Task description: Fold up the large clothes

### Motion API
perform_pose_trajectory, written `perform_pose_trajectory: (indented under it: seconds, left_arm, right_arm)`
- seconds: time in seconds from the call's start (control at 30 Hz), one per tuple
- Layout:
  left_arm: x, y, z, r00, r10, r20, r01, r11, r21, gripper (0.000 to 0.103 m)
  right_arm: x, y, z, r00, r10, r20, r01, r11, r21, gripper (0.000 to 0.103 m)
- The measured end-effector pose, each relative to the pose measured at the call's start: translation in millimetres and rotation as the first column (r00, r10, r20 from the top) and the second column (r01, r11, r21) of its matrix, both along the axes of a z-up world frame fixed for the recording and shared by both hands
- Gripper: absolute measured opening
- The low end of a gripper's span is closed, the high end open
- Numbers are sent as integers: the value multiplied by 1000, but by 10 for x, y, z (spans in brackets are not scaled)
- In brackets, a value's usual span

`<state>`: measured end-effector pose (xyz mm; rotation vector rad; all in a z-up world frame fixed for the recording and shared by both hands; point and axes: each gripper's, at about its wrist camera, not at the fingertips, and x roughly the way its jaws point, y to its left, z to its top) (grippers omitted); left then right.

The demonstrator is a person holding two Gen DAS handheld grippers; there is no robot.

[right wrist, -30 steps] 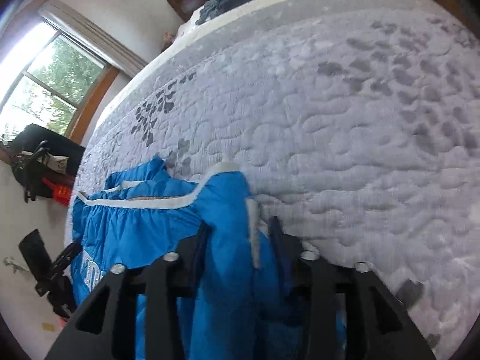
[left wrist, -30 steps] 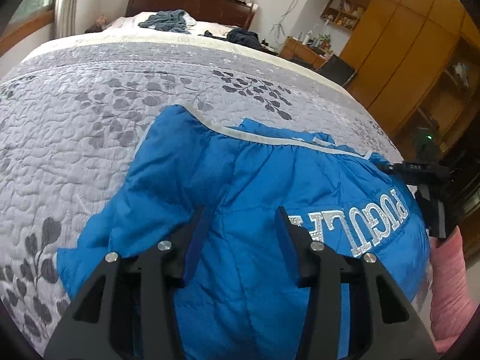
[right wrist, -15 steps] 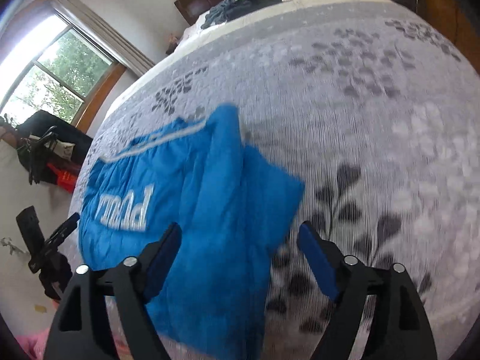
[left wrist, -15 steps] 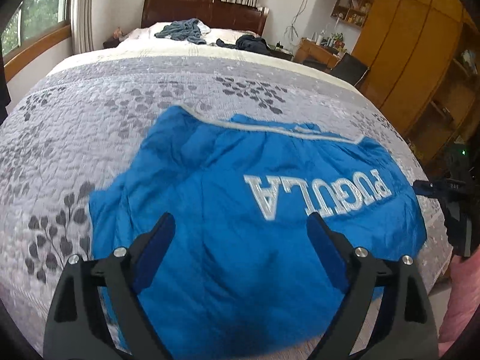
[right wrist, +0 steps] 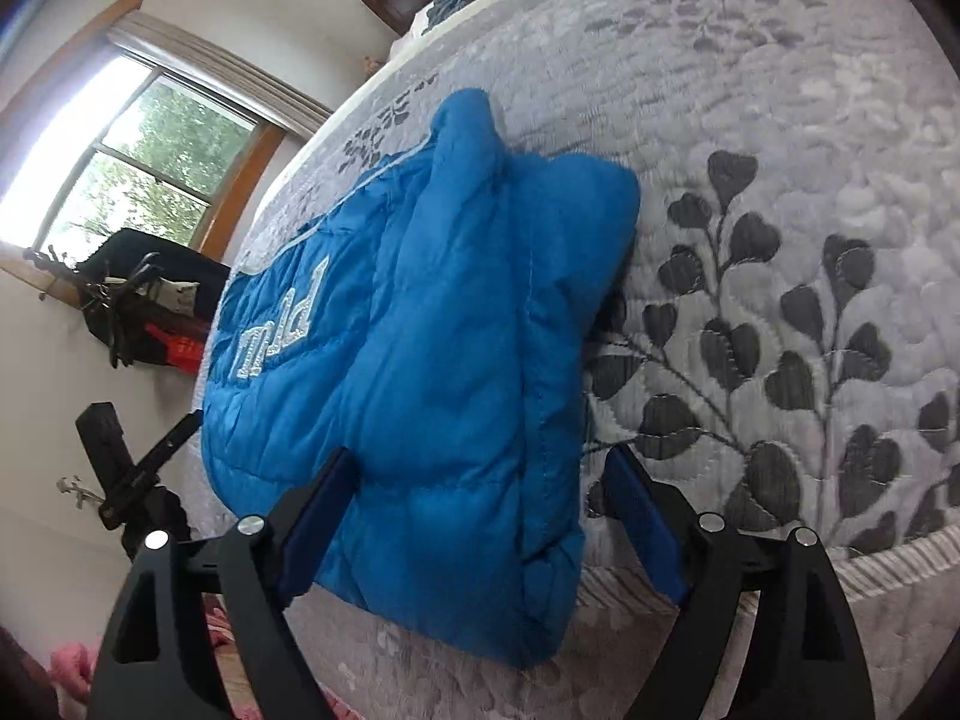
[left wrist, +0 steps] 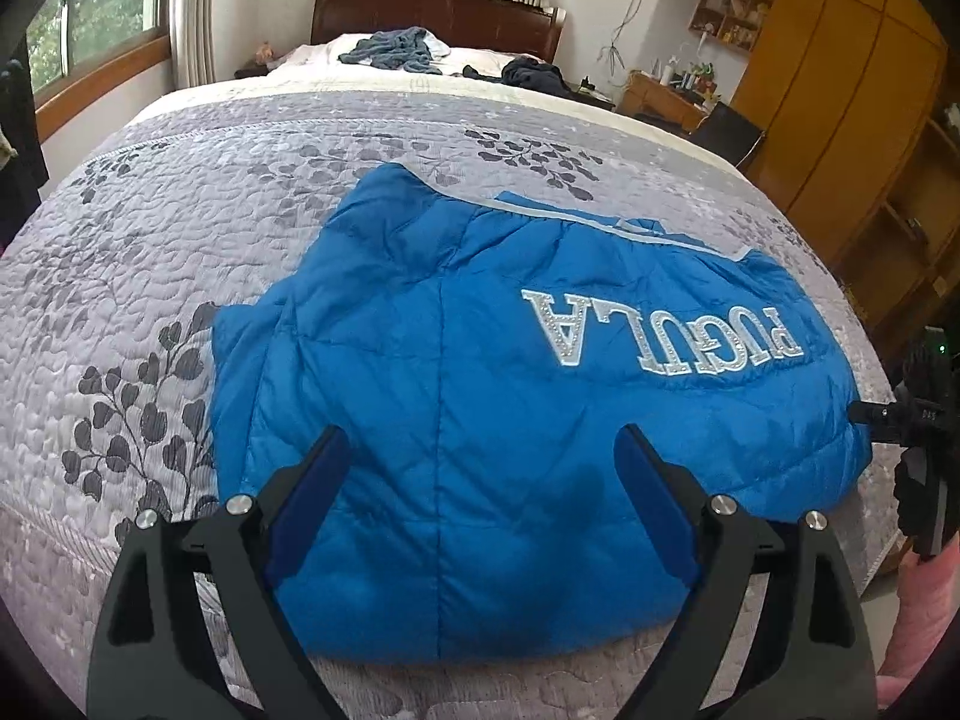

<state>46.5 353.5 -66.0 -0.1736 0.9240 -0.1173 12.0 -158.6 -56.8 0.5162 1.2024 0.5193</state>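
A blue puffer jacket [left wrist: 480,372] lies folded on the grey leaf-patterned quilt [left wrist: 180,240], back side up, with silver letters reading PUGULA upside down. My left gripper [left wrist: 483,498] hovers open over the jacket's near edge, with nothing between its blue pads [left wrist: 312,498]. In the right wrist view the same jacket [right wrist: 444,330] shows one folded end with a short edge toward me. My right gripper [right wrist: 480,525] is open just in front of that end and holds nothing.
The bed's near edge [right wrist: 870,564] runs just past the jacket. A dark tripod-like device [left wrist: 918,420] stands beside the bed at the right, and pink fabric [left wrist: 924,630] shows below it. Loose clothes [left wrist: 396,51] lie near the headboard. Wooden cabinets [left wrist: 840,120] line the right wall.
Both grippers were shut on the jacket a second ago; they have let go, opened wide and drawn back. The jacket has settled flat on the quilt.
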Motion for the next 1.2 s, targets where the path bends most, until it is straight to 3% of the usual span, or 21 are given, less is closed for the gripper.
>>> perform_pose_trajectory:
  seconds: [0.33,0.5,0.57,0.67,0.97,1.2]
  left_arm:
    - [11,-4,-41,1000,-5,3,5,1000,8,89]
    - [7,1,-54,1000,-11,6,10,1000,12,89]
    - [10,-5,-49,1000,-11,7,11,1000,14,89]
    - [17,-10,-51,1000,-12,7,12,1000,19,90]
    - [18,-11,-64,1000,-16,8,16,1000,24,90]
    - [43,-1,-71,1000,-23,9,22,999,29,90]
  right_arm:
    - [186,270,-70,999,36,-8,-35,999,35,85]
    - [128,361,41,999,37,11,-37,999,18,67]
    - [95,377,126,999,28,31,-29,1000,8,52]
    - [47,381,278,998,19,64,-20,1000,16,40]
    - [-28,499,542,989,30,146,-29,1000,-11,35]
    - [-18,367,396,993,11,120,-11,1000,-3,35]
